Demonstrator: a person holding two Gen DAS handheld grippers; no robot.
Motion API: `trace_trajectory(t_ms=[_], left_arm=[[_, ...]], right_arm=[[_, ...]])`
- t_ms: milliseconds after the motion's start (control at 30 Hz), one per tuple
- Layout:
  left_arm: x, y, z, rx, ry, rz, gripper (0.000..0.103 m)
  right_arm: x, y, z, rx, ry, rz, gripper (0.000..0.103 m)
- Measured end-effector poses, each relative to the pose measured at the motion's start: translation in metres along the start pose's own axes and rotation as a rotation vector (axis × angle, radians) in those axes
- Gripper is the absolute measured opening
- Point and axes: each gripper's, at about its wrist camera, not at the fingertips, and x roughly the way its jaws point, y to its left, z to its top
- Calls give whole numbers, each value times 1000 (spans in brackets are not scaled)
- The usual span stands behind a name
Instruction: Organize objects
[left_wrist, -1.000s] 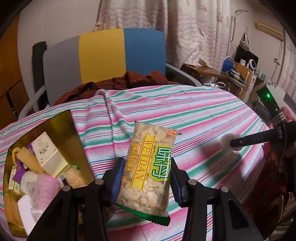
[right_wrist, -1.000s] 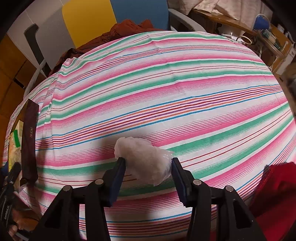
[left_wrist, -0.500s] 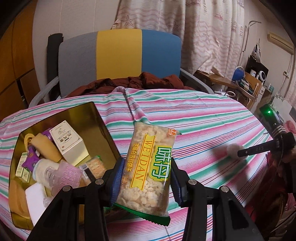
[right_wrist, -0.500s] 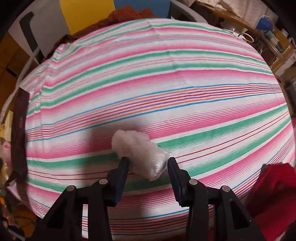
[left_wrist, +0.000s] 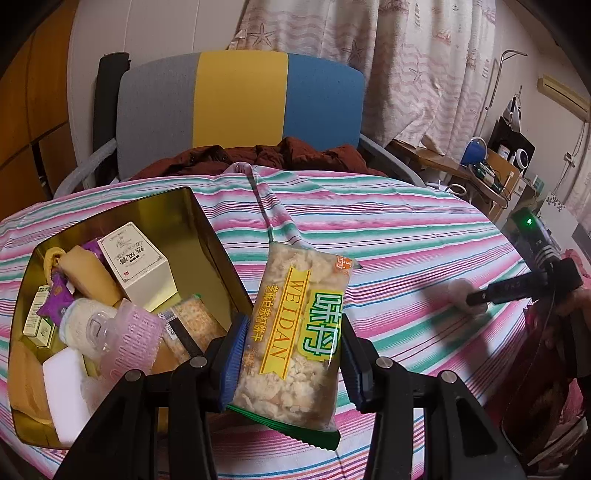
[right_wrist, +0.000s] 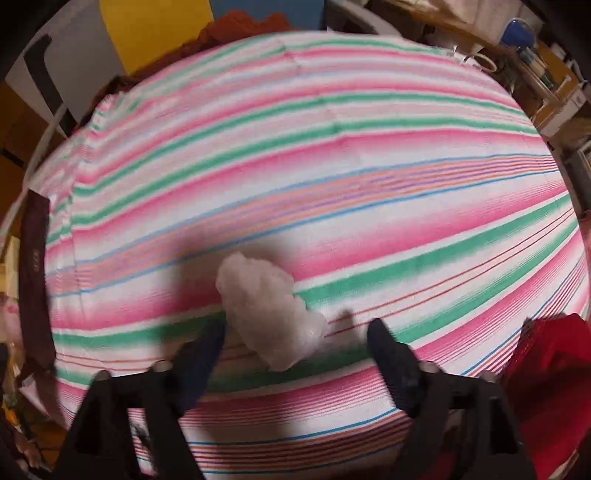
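Note:
My left gripper (left_wrist: 291, 328) is shut on a clear snack packet (left_wrist: 295, 332) with a yellow and green label, held upright above the striped tablecloth (left_wrist: 406, 229). Just left of it stands an open gold tin (left_wrist: 177, 214) with several small items inside. In the right wrist view, a white crumpled lump (right_wrist: 266, 306) lies on the cloth. My right gripper (right_wrist: 295, 330) is open, its fingers (right_wrist: 201, 354) standing apart on either side of the lump; the picture is blurred. The left wrist view shows that gripper (left_wrist: 480, 295) at the lump (left_wrist: 460, 290) near the table's right edge.
A grey, yellow and blue chair (left_wrist: 240, 110) with a dark red garment (left_wrist: 288, 155) stands behind the table. The tin's dark outer wall (right_wrist: 35, 273) is at the far left of the right wrist view. Red fabric (right_wrist: 554, 369) sits at the table's near right edge.
My right gripper's fingers have spread apart and let go of the white lump, which now rests on the cloth. My left gripper has shifted with the packet, bringing more of the tin into view.

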Motion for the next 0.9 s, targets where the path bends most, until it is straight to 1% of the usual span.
trace_trajectory(t_ms=[33, 100, 200, 300, 333, 400, 433, 467, 533, 700, 900], left_arm=[[0, 1, 0, -3, 1, -2, 46], [-1, 3, 0, -6, 1, -3, 46], [-2, 4, -1, -10, 1, -4, 46], [-3, 5, -1, -12, 4, -6, 46], [-3, 4, -1, -12, 4, -8, 46], [-4, 4, -1, -7, 4, -8, 46], [-5, 4, -2, -7, 3, -8, 46], [-5, 5, -2, -8, 3, -7, 46], [-5, 6, -3, -13, 4, -5, 46], [-5, 7, -3, -16, 3, -6, 46], [-12, 8, -1, -9, -18, 12, 46]], right_arm=[[-2, -2, 1, 10, -10, 0, 87], [-3, 1, 3, -4, -16, -12, 87], [-2, 13, 9, -65, -10, -22, 87], [3, 27, 16, -145, 8, -74, 85], [8, 31, 19, -167, 22, -86, 81], [14, 41, 15, -194, 63, -99, 61], [19, 44, 15, -212, 84, -116, 44], [21, 47, 15, -226, 97, -131, 42], [21, 50, 15, -238, 92, -130, 40], [19, 57, 14, -231, 74, -113, 39], [6, 70, 2, -238, 26, -57, 39]])
